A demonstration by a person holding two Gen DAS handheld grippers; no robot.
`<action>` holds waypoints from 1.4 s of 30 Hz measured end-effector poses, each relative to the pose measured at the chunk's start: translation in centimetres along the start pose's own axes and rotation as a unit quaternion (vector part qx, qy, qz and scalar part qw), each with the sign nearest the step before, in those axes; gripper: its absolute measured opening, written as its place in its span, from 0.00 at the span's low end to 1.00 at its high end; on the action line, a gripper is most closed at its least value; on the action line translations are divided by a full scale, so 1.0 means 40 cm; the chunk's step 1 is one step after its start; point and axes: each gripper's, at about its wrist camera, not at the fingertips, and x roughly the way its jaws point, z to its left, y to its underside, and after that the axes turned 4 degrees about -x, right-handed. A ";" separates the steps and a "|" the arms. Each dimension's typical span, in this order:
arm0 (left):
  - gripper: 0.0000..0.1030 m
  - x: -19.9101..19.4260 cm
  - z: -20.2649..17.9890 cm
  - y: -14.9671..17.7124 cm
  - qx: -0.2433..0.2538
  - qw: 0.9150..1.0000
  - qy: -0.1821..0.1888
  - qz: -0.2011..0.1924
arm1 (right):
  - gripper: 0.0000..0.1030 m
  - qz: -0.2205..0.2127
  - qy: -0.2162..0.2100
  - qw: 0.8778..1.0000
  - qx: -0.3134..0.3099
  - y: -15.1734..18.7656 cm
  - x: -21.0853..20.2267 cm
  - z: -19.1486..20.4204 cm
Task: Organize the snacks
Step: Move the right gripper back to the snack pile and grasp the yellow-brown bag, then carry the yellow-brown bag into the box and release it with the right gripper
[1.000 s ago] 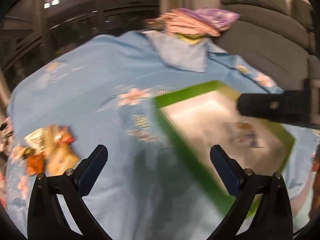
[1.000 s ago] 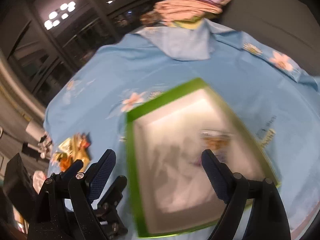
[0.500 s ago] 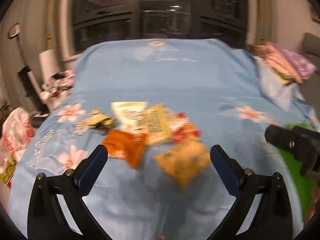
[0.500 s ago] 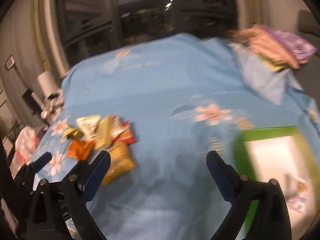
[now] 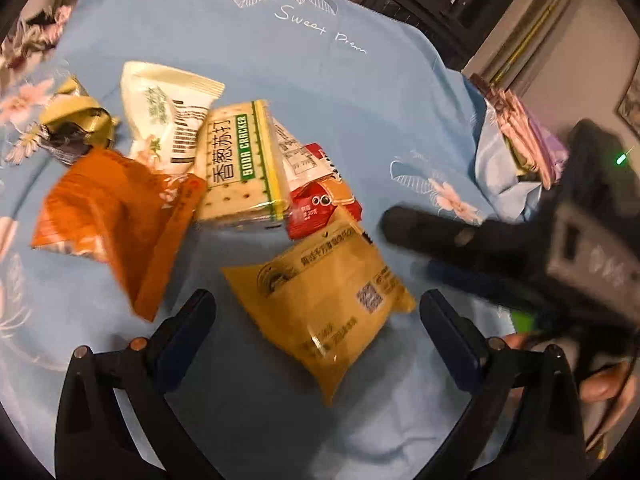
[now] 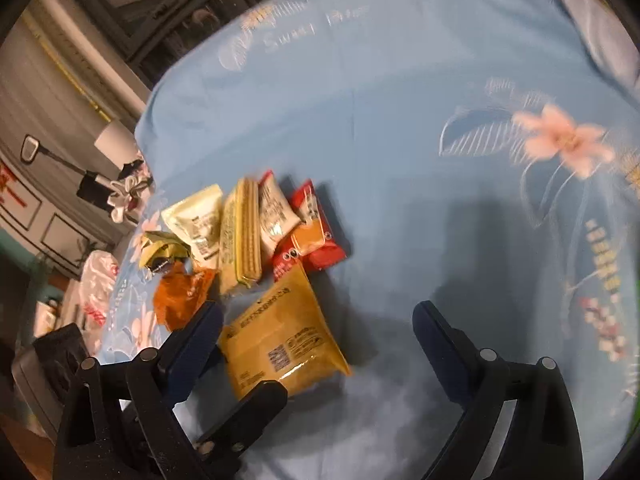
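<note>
While both hand-held grippers point(image 5: 316, 320) point(image 6: 316, 332) gape empty, six snack packets point(image 5: 320, 304) lie clustered.

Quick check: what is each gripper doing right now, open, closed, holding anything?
Left gripper: open, empty, above the yellow snack packet.
Right gripper: open, empty.

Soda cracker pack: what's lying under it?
The soda cracker pack overlaps a white packet on one side and a white-and-red packet on the other, resting on the blue cloth. Whatever lies directly beneath its middle is covered.
</note>
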 end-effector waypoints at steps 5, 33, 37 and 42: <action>0.96 0.011 -0.005 -0.006 0.004 1.000 0.001 0.001 | 0.90 0.023 -0.035 0.999 0.012 0.007 0.054 -0.017; 0.39 -0.017 -0.008 0.016 0.052 0.998 0.034 0.008 | 0.36 0.006 -0.126 0.992 0.024 0.027 0.056 -0.048; 0.39 -0.045 -0.031 0.010 0.059 0.997 0.055 -0.012 | 0.35 -0.019 -0.117 0.993 -0.003 0.024 0.005 -0.025; 0.39 -0.071 -0.117 0.009 0.072 0.994 0.077 -0.008 | 0.35 -0.034 -0.097 0.995 -0.009 0.018 -0.083 -0.016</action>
